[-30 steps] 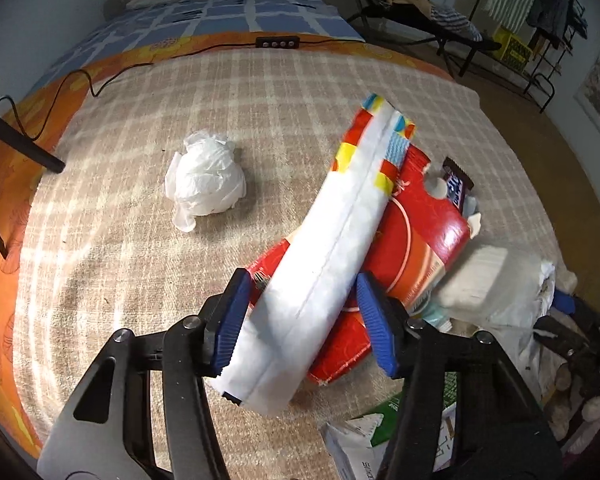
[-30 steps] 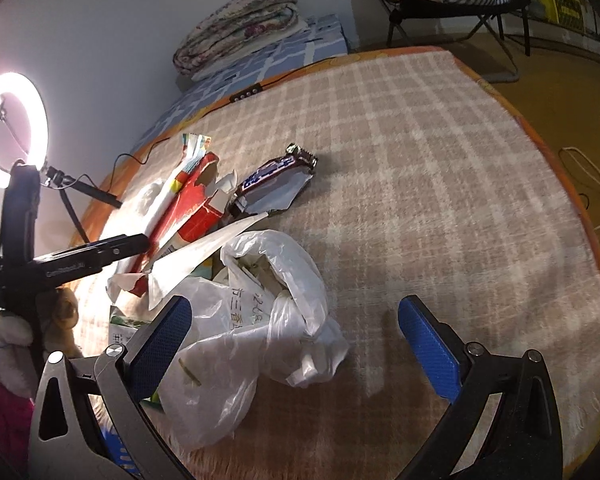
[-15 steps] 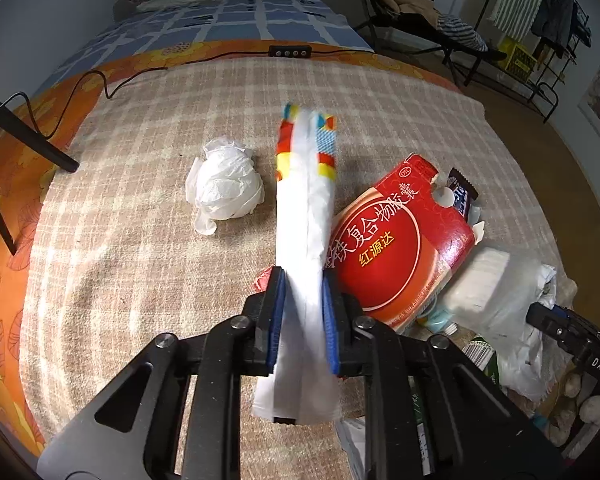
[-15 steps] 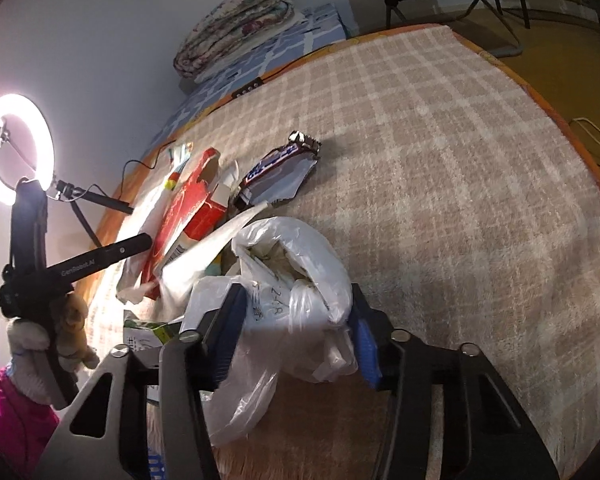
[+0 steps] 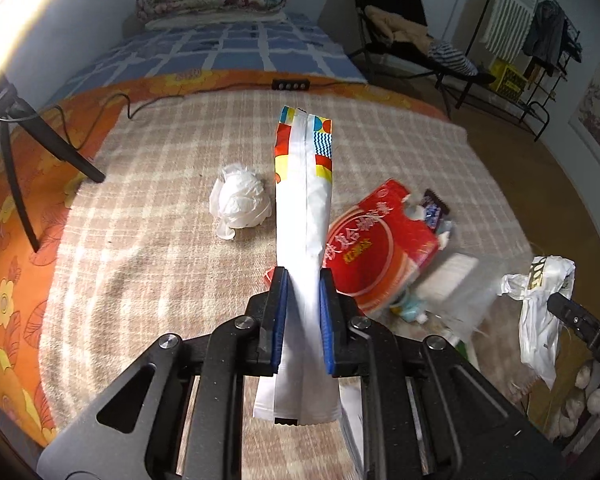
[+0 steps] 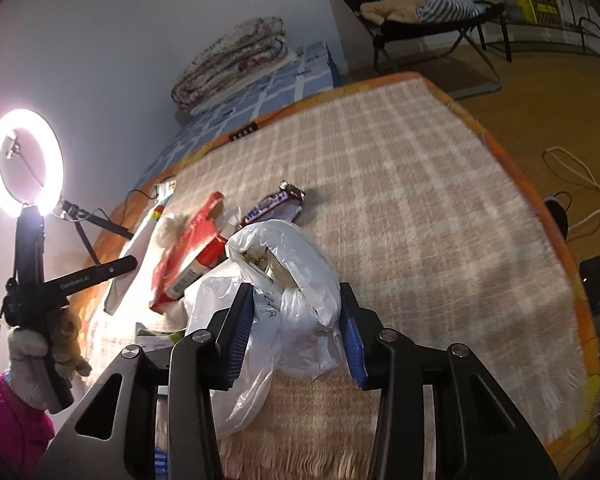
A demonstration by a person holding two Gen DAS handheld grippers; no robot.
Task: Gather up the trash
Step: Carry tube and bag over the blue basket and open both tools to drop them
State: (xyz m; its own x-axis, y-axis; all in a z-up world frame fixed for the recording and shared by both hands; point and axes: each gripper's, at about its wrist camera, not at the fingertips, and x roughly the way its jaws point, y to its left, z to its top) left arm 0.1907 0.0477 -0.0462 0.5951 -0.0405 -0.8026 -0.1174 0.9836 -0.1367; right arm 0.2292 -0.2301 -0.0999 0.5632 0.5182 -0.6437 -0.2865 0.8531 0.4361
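Left gripper (image 5: 303, 316) clamps a long white wrapper (image 5: 303, 204); crumpled tissue (image 5: 240, 204) lies ahead-left. Right gripper (image 6: 296, 332) squeezes a white plastic bag (image 6: 288, 280) between its fingers.

"GenRobot.AI" — black handle (image 6: 88, 278) — left side

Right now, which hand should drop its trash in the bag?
The left gripper: its fingers pinch the long white snack wrapper. The right gripper grips the white plastic bag, mouth open.
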